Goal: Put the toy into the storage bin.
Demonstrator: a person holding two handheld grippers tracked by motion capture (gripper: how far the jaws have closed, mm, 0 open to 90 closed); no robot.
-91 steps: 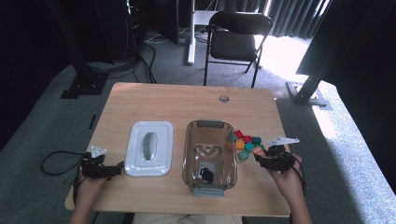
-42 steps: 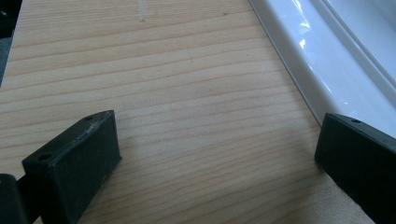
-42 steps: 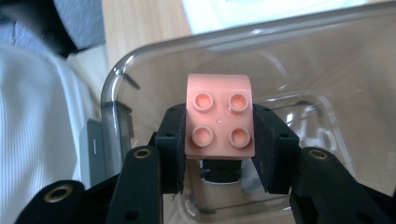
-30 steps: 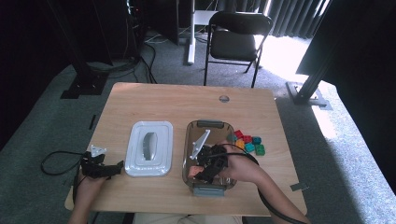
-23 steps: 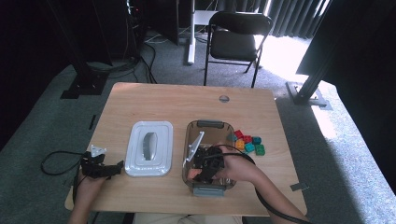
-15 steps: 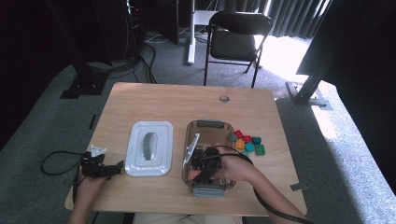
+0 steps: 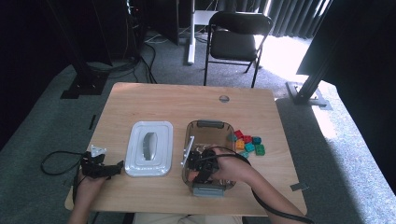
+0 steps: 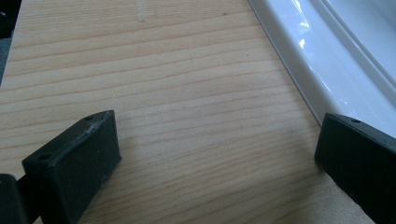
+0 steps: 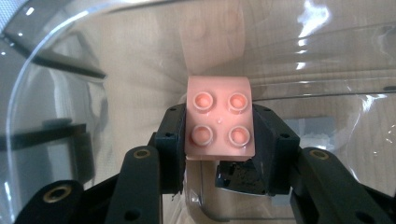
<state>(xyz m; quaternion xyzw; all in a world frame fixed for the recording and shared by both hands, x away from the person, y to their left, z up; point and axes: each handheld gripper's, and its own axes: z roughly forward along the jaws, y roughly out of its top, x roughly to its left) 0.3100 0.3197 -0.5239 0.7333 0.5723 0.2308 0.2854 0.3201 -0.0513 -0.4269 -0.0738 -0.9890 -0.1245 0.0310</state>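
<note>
Right gripper point(image 9: 219, 128) inside container point(image 7: 224, 131) (brick point(image 9: 218, 117) clamped)

White lid point(image 7: 149, 148) left of centre; coloured blocks point(image 7: 247, 142) right of centre; black folding chair point(image 7: 236, 32) at top.

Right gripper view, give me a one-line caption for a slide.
The right gripper clamps a pink four-stud brick inside the clear plastic container.

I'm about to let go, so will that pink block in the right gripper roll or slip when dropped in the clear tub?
The pink block looks boxy and flat-sided, so it probably won't roll. It seems rigid, light plastic; on the clear tub's glossy floor it may bounce or skid slightly.
</note>
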